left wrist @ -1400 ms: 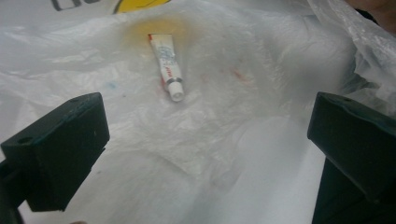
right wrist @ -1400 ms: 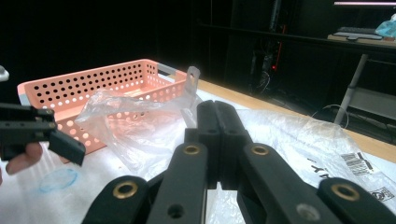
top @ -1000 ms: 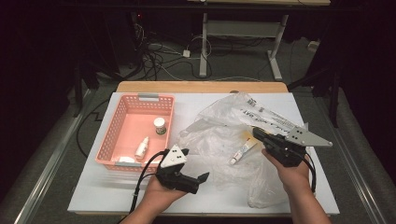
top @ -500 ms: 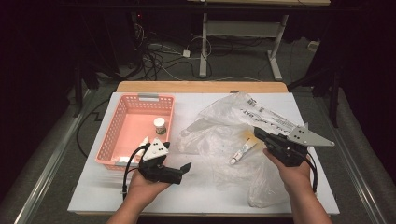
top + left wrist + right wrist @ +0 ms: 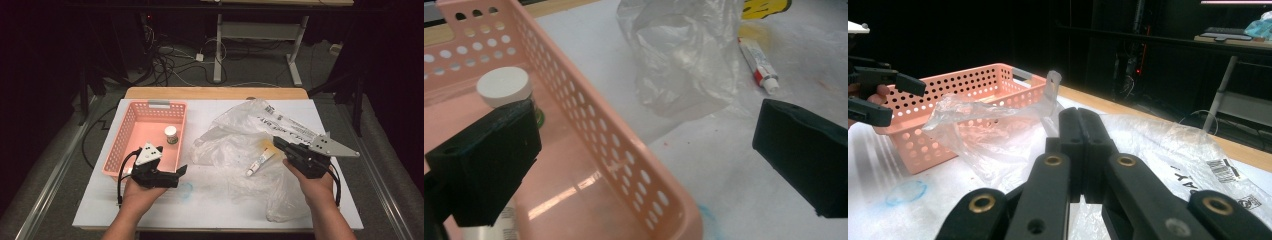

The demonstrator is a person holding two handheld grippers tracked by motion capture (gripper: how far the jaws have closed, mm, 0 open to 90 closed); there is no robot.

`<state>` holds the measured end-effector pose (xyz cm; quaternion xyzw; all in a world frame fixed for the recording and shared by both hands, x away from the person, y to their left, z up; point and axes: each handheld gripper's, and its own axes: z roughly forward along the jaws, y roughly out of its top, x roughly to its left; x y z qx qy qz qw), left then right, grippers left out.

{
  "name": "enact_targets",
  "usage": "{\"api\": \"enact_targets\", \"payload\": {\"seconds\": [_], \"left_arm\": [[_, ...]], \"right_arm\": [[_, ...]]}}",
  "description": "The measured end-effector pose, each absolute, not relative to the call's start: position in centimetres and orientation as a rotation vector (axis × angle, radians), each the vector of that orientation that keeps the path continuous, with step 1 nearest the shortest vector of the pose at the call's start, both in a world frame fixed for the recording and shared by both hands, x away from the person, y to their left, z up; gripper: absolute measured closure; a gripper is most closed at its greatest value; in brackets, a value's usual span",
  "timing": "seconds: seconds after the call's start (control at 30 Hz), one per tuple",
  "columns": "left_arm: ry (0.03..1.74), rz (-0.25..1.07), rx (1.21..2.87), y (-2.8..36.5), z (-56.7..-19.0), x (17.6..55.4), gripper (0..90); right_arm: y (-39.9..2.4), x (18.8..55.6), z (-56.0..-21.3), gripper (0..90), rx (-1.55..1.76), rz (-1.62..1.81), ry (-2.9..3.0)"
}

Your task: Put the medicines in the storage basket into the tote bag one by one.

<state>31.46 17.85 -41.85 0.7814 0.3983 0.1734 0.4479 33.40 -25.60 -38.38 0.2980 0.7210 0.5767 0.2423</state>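
Fingers of the left gripper (image 5: 644,150) are gaping empty, straddling the basket (image 5: 125,135) wall; we are pinching the bag (image 5: 235,145) at three o'clock with the right gripper (image 5: 1080,150).

One pink perforated basket (image 5: 131,131); one white-capped jar (image 5: 171,134) inside it; one clear plastic bag (image 5: 235,145), crumpled; one small tube (image 5: 260,161) on the bag; two hand-held grippers, left gripper (image 5: 179,172) and right gripper (image 5: 278,143); one table (image 5: 210,200).

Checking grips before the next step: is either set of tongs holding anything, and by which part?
Nothing is held. The left tongs stand open astride the pink perforated plastic basket's wall; the right tongs are shut with nothing between them.
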Motion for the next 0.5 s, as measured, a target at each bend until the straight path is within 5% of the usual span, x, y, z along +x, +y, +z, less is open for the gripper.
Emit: {"api": "enact_targets", "payload": {"seconds": [0.5], "left_arm": [[1.085,0.462,1.902,20.9,-42.1,32.2,0.0]], "right_arm": [[-25.7,33.4,-38.4,90.0,0.811,1.573,1.972]]}}
